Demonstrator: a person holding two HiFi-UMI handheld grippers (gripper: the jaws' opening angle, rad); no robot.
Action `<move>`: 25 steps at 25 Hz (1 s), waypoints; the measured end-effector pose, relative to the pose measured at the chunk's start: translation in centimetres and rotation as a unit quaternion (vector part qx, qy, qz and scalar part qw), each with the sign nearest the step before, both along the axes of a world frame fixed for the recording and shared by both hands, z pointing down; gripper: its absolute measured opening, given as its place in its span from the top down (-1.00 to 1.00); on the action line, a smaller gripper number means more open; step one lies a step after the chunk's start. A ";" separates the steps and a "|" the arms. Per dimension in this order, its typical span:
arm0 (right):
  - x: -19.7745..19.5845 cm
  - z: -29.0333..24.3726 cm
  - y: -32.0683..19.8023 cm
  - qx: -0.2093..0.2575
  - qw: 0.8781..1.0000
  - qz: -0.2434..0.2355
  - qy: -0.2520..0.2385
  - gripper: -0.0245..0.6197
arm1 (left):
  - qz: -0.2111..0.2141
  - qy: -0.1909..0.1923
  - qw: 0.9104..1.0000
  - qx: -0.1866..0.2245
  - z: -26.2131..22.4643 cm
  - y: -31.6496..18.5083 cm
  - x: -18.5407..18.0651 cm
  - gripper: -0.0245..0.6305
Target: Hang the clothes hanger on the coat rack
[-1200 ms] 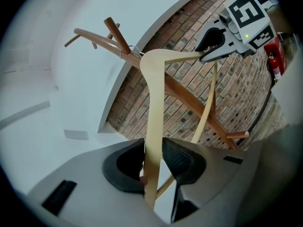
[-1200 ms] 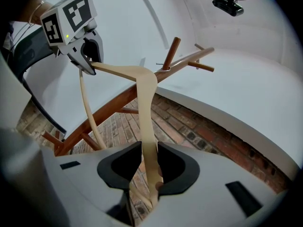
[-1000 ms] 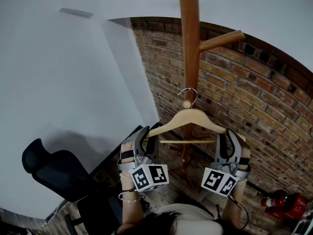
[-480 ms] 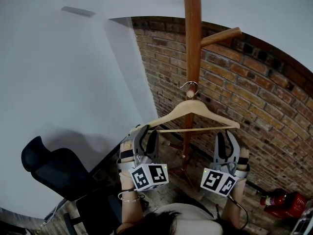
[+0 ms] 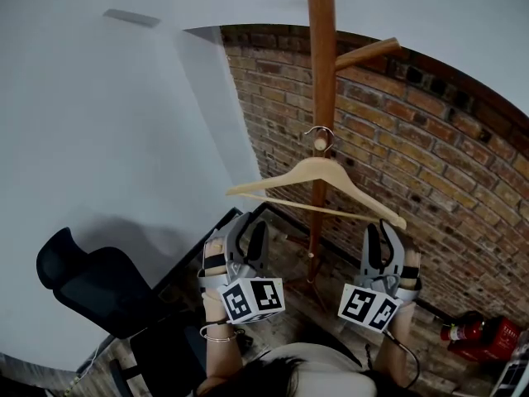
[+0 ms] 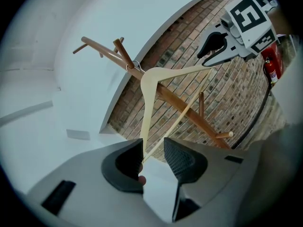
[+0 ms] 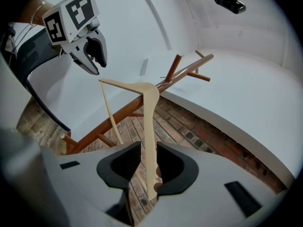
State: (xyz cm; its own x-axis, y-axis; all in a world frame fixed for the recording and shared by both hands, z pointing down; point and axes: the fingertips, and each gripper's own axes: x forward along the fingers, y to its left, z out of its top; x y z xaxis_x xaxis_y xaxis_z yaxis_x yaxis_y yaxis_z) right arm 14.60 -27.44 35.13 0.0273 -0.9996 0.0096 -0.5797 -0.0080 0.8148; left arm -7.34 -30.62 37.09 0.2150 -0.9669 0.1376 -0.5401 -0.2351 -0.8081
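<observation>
A: What sort of room am I steering in?

B: An office, I'd say. I see a black office chair (image 5: 91, 284) by a plain white wall (image 5: 107, 139), a brick wall (image 5: 413, 139) behind a wooden coat rack (image 5: 321, 73), and a red fire extinguisher (image 5: 475, 341) on the floor.

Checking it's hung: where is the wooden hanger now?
Head view, centre: the wooden hanger hangs tilted on a peg of the coat rack pole, before the brick wall.

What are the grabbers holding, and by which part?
Nothing. The hanger hangs by its hook on the coat rack. The left gripper is open; one hanger end sits loose between the right gripper's parted jaws.
</observation>
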 end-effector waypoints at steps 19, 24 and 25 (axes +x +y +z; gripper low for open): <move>-1.7 0.1 5.3 -0.001 0.999 0.003 -0.037 0.58 | 0.020 0.025 0.999 0.008 0.2 5.1 -1.2 0.66; -2.2 0.0 7.0 0.000 0.999 0.004 -0.047 0.66 | 0.021 0.041 0.999 0.005 -0.1 6.7 -1.3 0.75; -2.3 -0.1 7.3 0.001 0.999 0.005 -0.048 0.68 | 0.021 0.043 0.999 0.005 -0.1 7.0 -1.3 0.76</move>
State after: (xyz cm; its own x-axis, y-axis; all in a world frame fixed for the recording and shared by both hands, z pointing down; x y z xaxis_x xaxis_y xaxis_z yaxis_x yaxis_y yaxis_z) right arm 12.33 -20.14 35.02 0.0370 -0.9992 0.0115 -0.6550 -0.0156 0.7555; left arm -8.69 -23.63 37.00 0.2667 -0.9578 0.1073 -0.5967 -0.2515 -0.7620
